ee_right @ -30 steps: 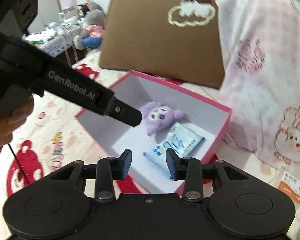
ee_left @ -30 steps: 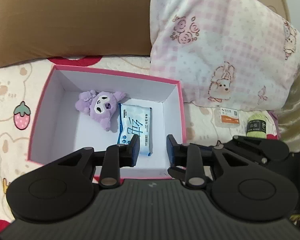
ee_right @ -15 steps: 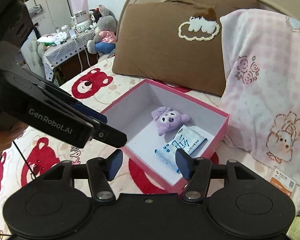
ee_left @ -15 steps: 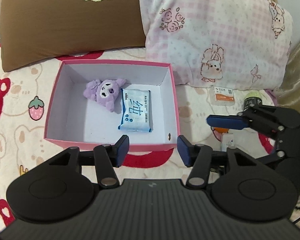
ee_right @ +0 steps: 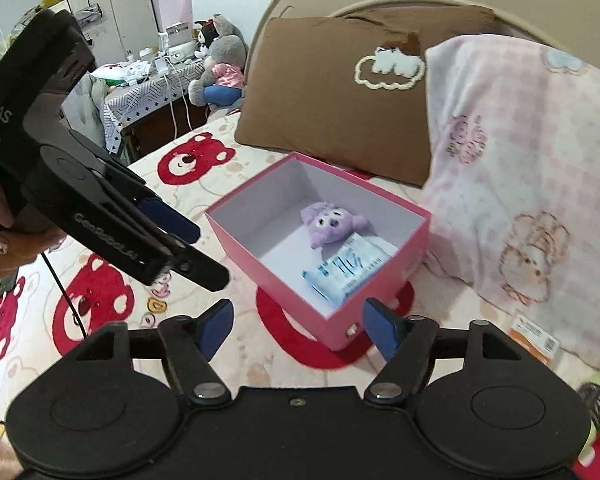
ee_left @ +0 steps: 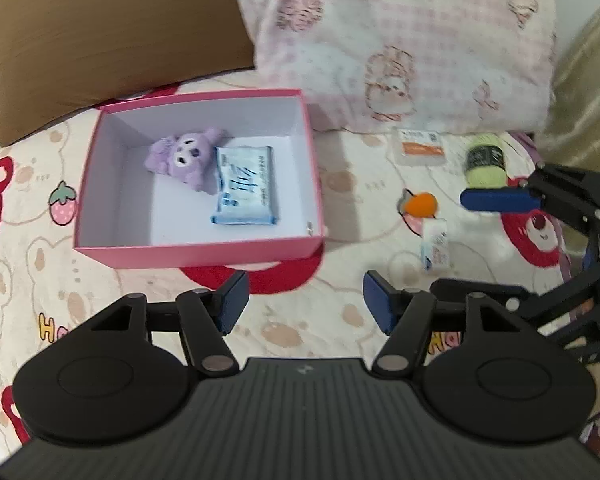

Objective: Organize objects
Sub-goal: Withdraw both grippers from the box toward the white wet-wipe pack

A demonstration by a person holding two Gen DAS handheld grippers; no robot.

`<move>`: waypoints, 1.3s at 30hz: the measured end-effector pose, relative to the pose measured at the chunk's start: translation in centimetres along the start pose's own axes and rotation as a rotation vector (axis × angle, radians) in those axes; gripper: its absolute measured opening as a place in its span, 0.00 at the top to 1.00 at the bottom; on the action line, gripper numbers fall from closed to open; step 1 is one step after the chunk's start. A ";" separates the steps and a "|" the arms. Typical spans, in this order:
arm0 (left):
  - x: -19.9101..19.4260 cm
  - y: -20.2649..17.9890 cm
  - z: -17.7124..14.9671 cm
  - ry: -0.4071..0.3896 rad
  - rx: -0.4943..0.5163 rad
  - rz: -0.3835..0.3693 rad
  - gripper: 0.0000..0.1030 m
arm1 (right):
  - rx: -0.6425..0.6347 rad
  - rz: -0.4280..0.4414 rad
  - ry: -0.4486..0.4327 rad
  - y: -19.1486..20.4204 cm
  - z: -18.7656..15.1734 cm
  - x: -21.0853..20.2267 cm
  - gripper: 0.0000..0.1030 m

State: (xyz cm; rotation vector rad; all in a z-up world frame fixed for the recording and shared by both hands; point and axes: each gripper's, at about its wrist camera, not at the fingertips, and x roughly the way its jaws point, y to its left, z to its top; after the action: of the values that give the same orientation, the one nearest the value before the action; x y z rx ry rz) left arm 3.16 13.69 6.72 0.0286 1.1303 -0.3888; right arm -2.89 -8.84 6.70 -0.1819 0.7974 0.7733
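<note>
Both hands are clear of the pink box (ee_left: 203,254), which sits on the bed with a purple plush (ee_left: 183,158) and a blue-white tissue pack (ee_left: 245,186) already lying on its floor, the plush at about ten o'clock of the pack and touching it. The step now, I'd say, is fetching the next loose item.

Out on the bedspread (ee_left: 340,300), at three o'clock of the box, lie an orange card packet (ee_left: 420,147), a green yarn ball (ee_left: 484,160), a small orange toy (ee_left: 420,204) and a little white packet (ee_left: 436,245). The white packet and orange toy lie near each other, so it would be wise to come down with the pads straddling just one, and grip the flat packet across its narrow side.

The left tool (ee_left: 304,300) has its jaws spreading, nothing between them, only bedspread below. The right tool (ee_right: 295,330) is widening too, empty, hanging near the box's near corner. In the left view, one of its blue fingers (ee_left: 498,199) reaches toward the yarn without touching it.
</note>
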 end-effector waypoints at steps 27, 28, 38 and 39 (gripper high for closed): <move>3.5 -8.6 -3.9 0.109 0.121 -0.164 0.33 | 0.038 -0.108 0.063 -2.4 -9.0 -4.9 0.23; 3.7 -8.8 -3.9 0.110 0.118 -0.169 0.33 | 0.033 -0.108 0.065 -2.4 -9.4 -4.8 0.23; 9.6 -8.8 -5.2 0.113 0.032 -0.216 0.34 | 0.052 -0.121 0.008 -4.9 -14.6 -2.1 0.23; 10.2 -8.9 -5.3 0.114 0.031 -0.228 0.35 | 0.053 -0.127 0.006 -5.2 -15.0 -1.7 0.23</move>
State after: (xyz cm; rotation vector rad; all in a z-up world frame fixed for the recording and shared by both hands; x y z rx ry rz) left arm -0.55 3.63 -3.09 -0.0524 1.2446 -0.6139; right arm -8.75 -19.87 -3.30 -0.1862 0.8031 0.6314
